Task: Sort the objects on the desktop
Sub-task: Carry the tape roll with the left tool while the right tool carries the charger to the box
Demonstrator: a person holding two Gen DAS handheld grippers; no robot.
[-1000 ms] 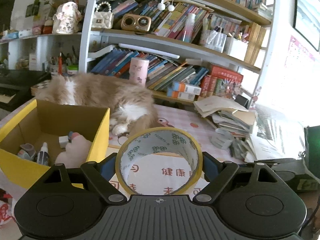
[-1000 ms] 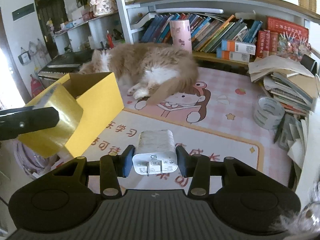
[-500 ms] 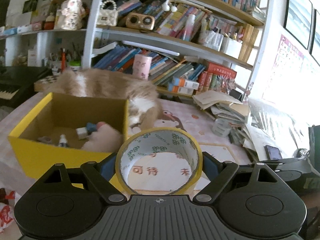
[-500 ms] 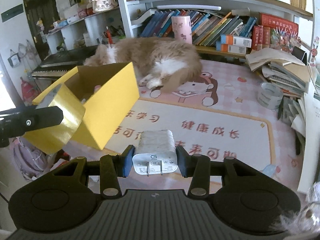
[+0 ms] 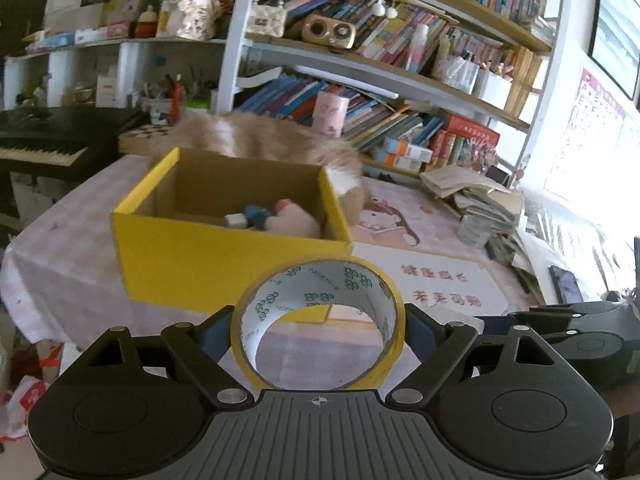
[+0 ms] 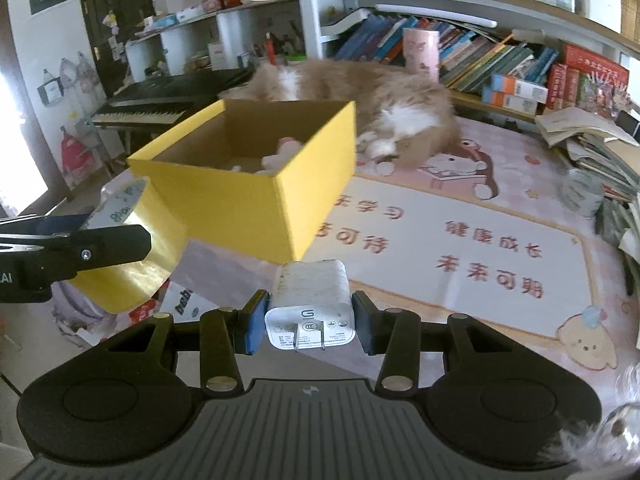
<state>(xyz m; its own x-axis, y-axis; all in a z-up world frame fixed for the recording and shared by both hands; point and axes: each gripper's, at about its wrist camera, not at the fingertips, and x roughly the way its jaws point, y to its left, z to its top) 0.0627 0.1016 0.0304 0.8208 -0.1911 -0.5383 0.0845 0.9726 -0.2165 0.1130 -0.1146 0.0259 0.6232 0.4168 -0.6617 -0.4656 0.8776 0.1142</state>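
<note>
White metal bookshelf packed with books along back wall. Black piano keyboard at left. Bright daylight from right.

At bottom centre, the right claw gripped a white charger, prongs toward the camera. At left, the left claw held a yellow tape roll. An open yellow box sat centre-left on the bench, a cat behind it.
</note>
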